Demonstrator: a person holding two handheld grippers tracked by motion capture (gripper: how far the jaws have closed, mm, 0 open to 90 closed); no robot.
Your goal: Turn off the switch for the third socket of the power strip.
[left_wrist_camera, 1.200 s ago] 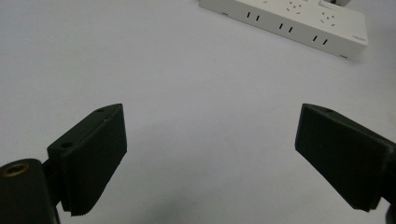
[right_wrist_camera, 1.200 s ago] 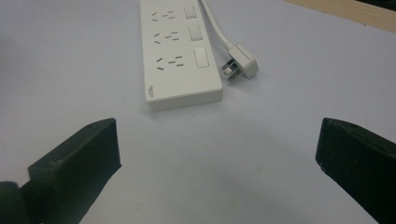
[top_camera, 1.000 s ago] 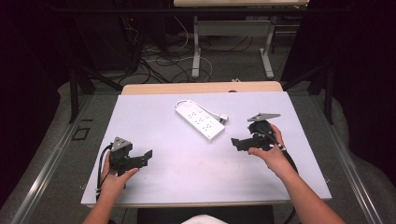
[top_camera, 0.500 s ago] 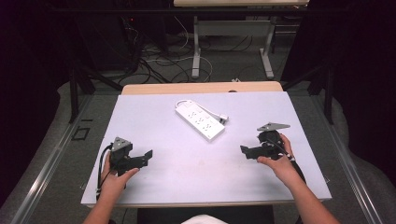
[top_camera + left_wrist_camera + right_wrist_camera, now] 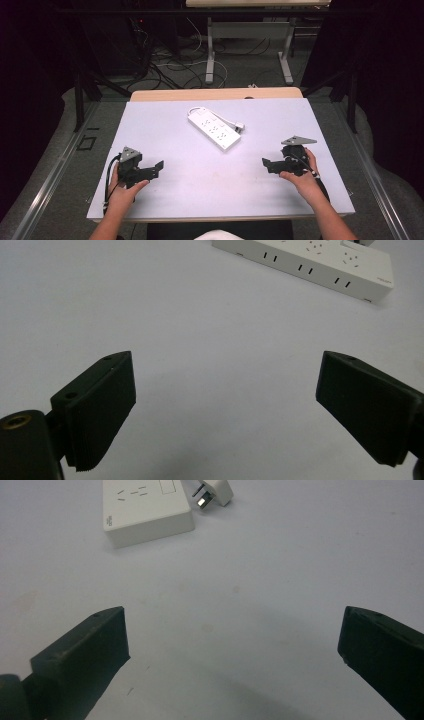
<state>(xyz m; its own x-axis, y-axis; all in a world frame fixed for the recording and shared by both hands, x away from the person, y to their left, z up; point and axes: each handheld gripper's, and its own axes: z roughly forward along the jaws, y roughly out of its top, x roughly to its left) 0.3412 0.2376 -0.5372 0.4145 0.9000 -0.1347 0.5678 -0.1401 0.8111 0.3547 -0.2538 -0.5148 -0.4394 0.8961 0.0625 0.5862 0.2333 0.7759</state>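
A white power strip [image 5: 214,129] lies slantwise at the middle of the white table [image 5: 200,180], with a white plug [image 5: 239,127] on a short cord beside its far end. In the left gripper view the power strip [image 5: 305,262] lies ahead at the top; in the right gripper view its end [image 5: 145,510] and the plug [image 5: 216,492] lie at the top. My left gripper [image 5: 157,167] rests near the front left, open and empty. At the front right my right gripper [image 5: 267,164] is open and empty, well short of the strip.
A wooden strip [image 5: 215,94] runs along the table's far edge. Beyond it stand metal table legs [image 5: 210,55] and loose cables [image 5: 170,65] on the floor. A cable [image 5: 108,180] trails from the left gripper.
My right gripper has drawn back toward the front right of the table, away from the power strip. The left gripper has stayed put.
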